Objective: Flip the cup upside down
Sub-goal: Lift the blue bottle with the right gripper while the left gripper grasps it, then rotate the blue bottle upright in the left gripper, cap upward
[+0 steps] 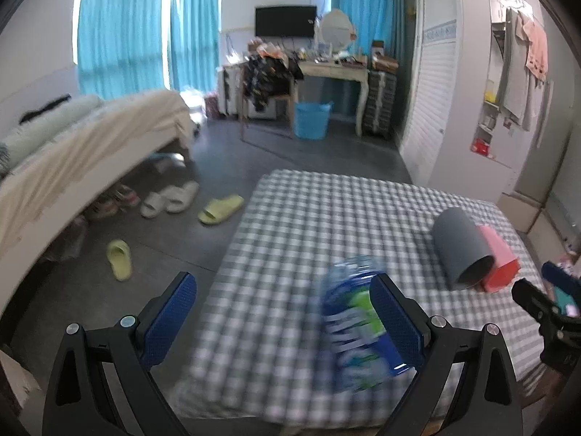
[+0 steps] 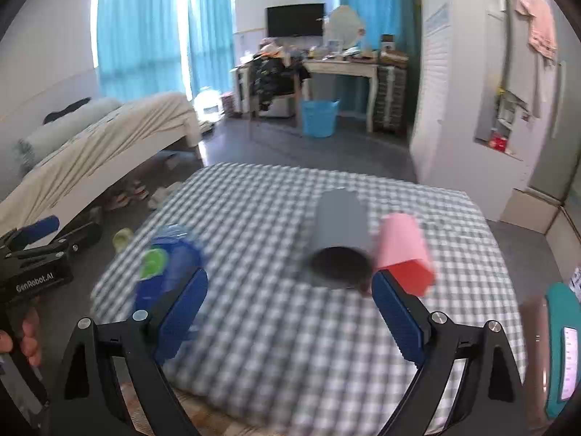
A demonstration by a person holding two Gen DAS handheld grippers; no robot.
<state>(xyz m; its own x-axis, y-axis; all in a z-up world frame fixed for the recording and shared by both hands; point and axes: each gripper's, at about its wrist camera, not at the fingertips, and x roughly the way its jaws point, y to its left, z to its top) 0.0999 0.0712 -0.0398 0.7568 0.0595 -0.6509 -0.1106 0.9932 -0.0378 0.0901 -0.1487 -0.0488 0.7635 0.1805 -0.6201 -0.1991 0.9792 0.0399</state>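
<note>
A grey cup (image 2: 341, 229) lies on its side on the checked tablecloth (image 2: 276, 327), its dark mouth facing me. A pink cup (image 2: 401, 247) also lies on its side, touching the grey cup's right flank. My right gripper (image 2: 290, 314) is open just short of the grey cup's mouth, with nothing between its fingers. In the left wrist view, the grey cup (image 1: 459, 247) and pink cup (image 1: 497, 261) lie far right. My left gripper (image 1: 285, 316) is open over the cloth's near left part, holding nothing. The right gripper (image 1: 544, 301) shows at the right edge.
A blurred blue bottle with a green label (image 1: 354, 323) lies on the cloth by the left gripper's right finger, also seen as the blue bottle (image 2: 167, 265). A bed (image 1: 80, 152) and slippers (image 1: 218, 209) are on the left. A teal device (image 2: 563, 345) is at the right.
</note>
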